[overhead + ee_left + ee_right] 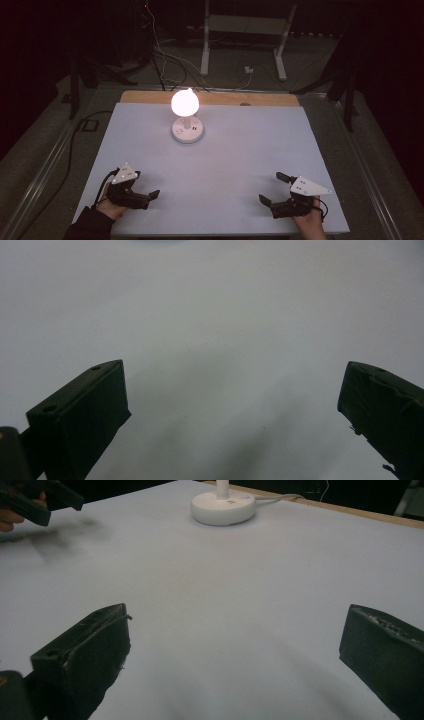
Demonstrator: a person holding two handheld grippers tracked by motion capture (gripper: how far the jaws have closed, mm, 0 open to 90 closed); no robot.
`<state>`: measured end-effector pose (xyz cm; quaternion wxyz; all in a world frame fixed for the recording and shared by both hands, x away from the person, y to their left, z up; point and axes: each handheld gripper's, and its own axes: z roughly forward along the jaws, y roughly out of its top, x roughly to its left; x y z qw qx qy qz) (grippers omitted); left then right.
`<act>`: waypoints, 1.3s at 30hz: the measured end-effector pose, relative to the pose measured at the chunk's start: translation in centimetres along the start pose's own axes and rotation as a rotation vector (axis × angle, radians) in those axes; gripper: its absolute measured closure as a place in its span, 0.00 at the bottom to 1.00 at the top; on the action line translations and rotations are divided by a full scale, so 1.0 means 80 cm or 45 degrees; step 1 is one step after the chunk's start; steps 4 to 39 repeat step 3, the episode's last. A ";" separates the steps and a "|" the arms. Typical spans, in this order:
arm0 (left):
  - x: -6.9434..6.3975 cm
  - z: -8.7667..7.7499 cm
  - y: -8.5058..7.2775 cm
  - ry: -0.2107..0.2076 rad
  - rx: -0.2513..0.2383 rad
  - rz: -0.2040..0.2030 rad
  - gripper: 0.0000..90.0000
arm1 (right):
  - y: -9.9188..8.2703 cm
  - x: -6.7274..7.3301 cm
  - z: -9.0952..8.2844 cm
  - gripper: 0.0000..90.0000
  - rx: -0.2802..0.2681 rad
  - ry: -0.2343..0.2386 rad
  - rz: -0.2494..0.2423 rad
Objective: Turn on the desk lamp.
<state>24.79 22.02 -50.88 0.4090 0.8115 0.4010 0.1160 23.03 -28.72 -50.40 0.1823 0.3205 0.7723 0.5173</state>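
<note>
A lit lamp [185,116] stands on the white table [235,155], close to the far edge and a little left of the middle. Its glowing round bulb sits on a short stem above a round white base, and a cord runs from the base off the far edge.

The left gripper [146,192] rests near the near left corner of the table, held in a hand with a dark sleeve; its jaws stand wide apart with nothing between them, over bare white table surface in the left gripper view. The right gripper [272,189] lies near the near right corner, its jaws also spread wide and empty. Both grippers are well apart from the lamp. In the right gripper view the lamp's base shows ahead near the far edge.
</note>
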 end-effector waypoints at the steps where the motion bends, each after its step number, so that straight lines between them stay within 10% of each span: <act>1: -0.002 0.000 -0.001 -0.009 0.002 0.002 0.00 | 0.000 0.000 0.000 0.00 0.000 -0.001 0.000; 39: -0.007 -0.001 -0.002 -0.014 0.001 0.014 0.00 | 0.000 0.000 -0.001 0.00 0.000 -0.002 -0.001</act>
